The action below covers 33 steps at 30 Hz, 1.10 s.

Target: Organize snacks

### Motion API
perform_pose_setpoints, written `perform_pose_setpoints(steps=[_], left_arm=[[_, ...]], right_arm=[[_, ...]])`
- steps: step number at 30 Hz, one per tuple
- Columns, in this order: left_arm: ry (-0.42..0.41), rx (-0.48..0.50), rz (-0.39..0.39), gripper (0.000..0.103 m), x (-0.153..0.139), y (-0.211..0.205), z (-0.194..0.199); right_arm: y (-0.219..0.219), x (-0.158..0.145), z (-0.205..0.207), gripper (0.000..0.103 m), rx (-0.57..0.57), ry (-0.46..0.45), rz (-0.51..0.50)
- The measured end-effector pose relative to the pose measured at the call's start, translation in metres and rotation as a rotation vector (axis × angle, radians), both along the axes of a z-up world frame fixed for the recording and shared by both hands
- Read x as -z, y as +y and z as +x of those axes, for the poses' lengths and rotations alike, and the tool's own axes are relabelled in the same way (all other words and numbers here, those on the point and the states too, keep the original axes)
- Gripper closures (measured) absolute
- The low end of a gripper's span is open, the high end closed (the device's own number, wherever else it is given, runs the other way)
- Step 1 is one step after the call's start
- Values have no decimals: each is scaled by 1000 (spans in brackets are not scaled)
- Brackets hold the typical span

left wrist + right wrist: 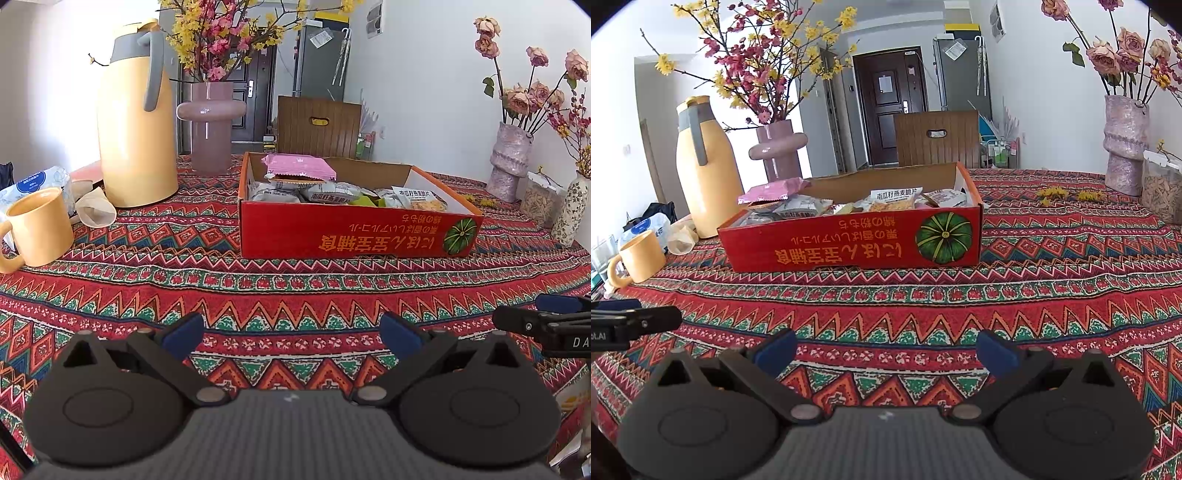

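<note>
Claws spread: left claw (291, 334) and right claw (886, 350) hover empty over my worktop (295, 288). Snacks look gathered in the red box (354, 236) at twelve o'clock; next I'd check for strays.

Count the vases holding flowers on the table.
3 for sure: a pink glass vase behind the yellow thermos, a textured mauve vase at far right, a floral ceramic vase beside it. Others may sit off-frame.

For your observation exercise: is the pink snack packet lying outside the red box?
No, the pink snack packet rests on other packets inside the red box.
</note>
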State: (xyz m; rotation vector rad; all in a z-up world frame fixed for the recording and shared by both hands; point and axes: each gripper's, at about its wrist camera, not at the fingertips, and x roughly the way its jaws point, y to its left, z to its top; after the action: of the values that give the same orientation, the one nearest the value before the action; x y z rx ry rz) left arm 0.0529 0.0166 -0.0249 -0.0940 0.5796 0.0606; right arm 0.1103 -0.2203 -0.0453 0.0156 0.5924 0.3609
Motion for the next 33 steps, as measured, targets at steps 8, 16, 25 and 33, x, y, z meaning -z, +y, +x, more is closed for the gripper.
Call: perform_pose_setpoints(steps=[8, 16, 25, 33], left_arm=[[0, 0, 0, 0, 0, 0, 0], [1, 0, -2, 0, 0, 0, -1], [-1, 1, -7, 0, 0, 1, -1], [-3, 4, -23, 0, 0, 2, -2]], right_arm=[[0, 0, 0, 0, 0, 1, 0], [0, 0, 0, 0, 0, 1, 0], [0, 0, 0, 0, 0, 1, -1], [0, 0, 0, 0, 0, 1, -1]])
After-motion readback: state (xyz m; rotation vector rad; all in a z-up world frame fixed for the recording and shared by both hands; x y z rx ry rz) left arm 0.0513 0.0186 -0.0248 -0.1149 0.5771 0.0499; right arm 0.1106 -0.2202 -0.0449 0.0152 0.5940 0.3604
